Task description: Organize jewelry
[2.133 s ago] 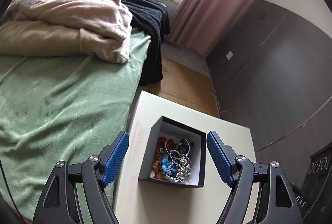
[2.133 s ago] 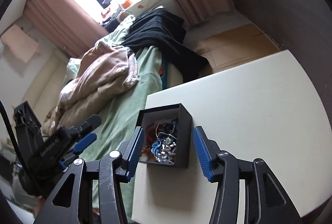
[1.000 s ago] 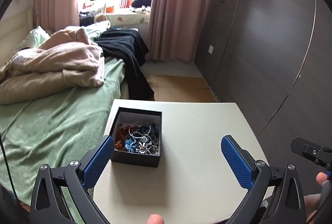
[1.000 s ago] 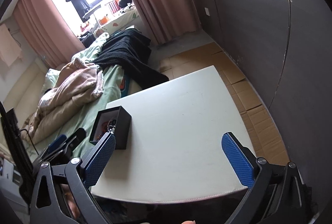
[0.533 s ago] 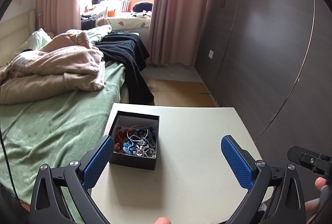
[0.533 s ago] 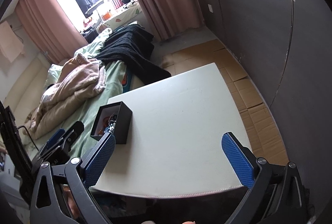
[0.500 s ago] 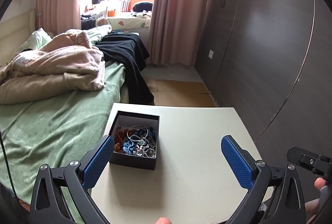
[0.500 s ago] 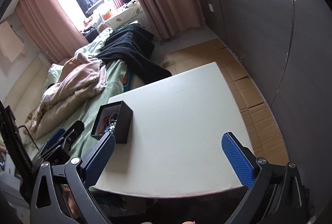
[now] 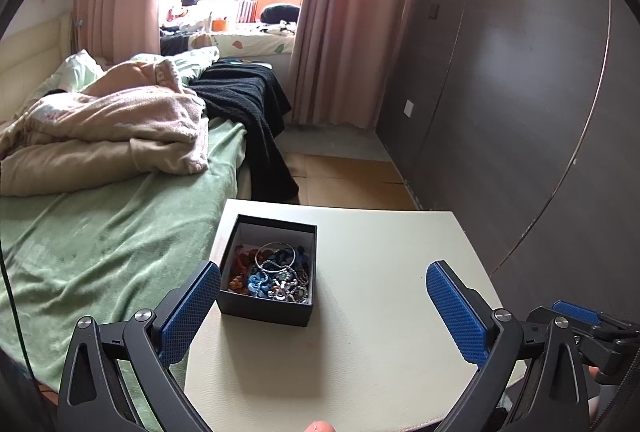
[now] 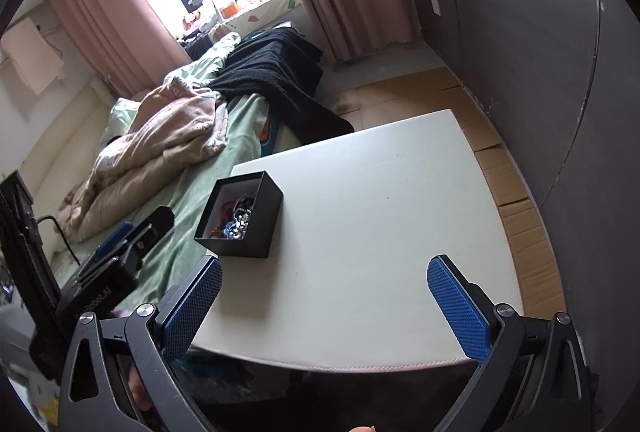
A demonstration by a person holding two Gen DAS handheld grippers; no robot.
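a green bed (image 9: 100, 232) with a beige blanket (image 9: 108, 128) and a black throw (image 9: 244, 100) runs along the left side of a white table (image 9: 380, 292), and a dark wall (image 9: 520, 112) stands on the right. a black box (image 9: 267, 302) sits at the table's left edge beside the bed, lid off, and a tangle of jewelry (image 9: 272, 274) lies inside it. the left claw (image 9: 322, 306) and the right claw (image 10: 324, 306) both hang wide and empty at the near side of the table, apart from the box.
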